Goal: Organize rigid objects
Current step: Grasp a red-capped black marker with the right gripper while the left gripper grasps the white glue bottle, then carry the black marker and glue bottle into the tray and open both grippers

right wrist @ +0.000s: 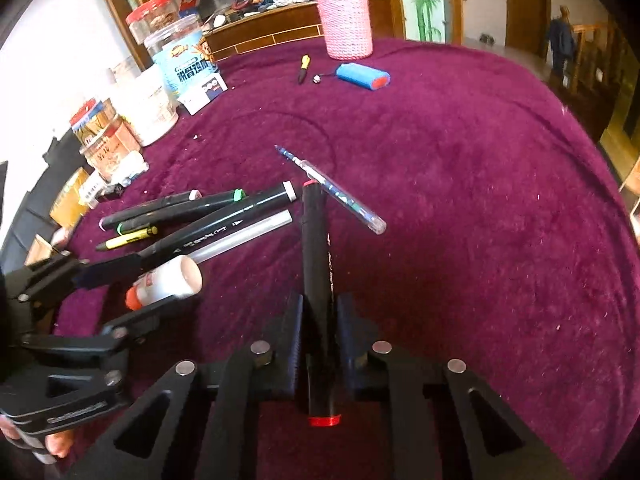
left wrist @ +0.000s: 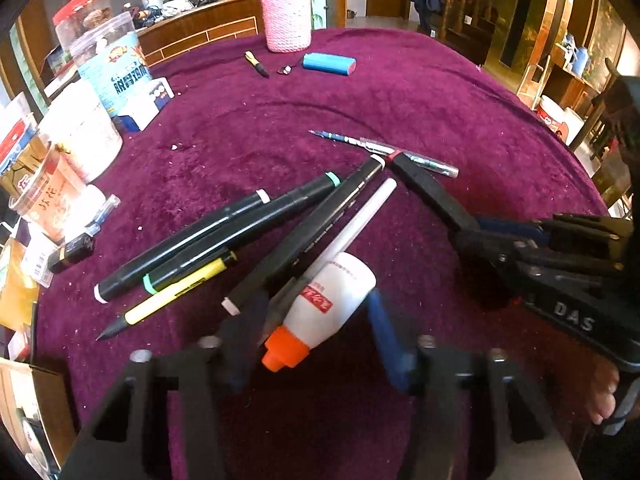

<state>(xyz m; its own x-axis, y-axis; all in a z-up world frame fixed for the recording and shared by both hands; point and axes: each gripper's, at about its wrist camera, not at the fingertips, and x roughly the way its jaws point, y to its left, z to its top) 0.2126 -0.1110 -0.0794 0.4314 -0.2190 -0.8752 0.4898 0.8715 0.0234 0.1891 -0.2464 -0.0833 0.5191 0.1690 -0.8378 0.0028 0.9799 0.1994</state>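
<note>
The right gripper (right wrist: 318, 312) has its two black fingers clamped on a black marker with red end bands (right wrist: 315, 280); the marker runs forward between the pads, and its far tip meets a clear blue-patterned pen (right wrist: 340, 194) lying crosswise on the purple plush tablecloth (right wrist: 480, 200). Over on the left, the left gripper (left wrist: 316, 312) has its fingers partly closed around a white glue bottle with an orange cap (left wrist: 324, 304), cap toward the camera. The dark finger sits at the bottle's left side and the blue finger (left wrist: 384, 332) at its right, but whether they press it I cannot tell. Just ahead of the left fingers lies a fan of black markers (left wrist: 224, 232), a yellow pencil (left wrist: 176, 296) and a white pen (left wrist: 360, 216).
</note>
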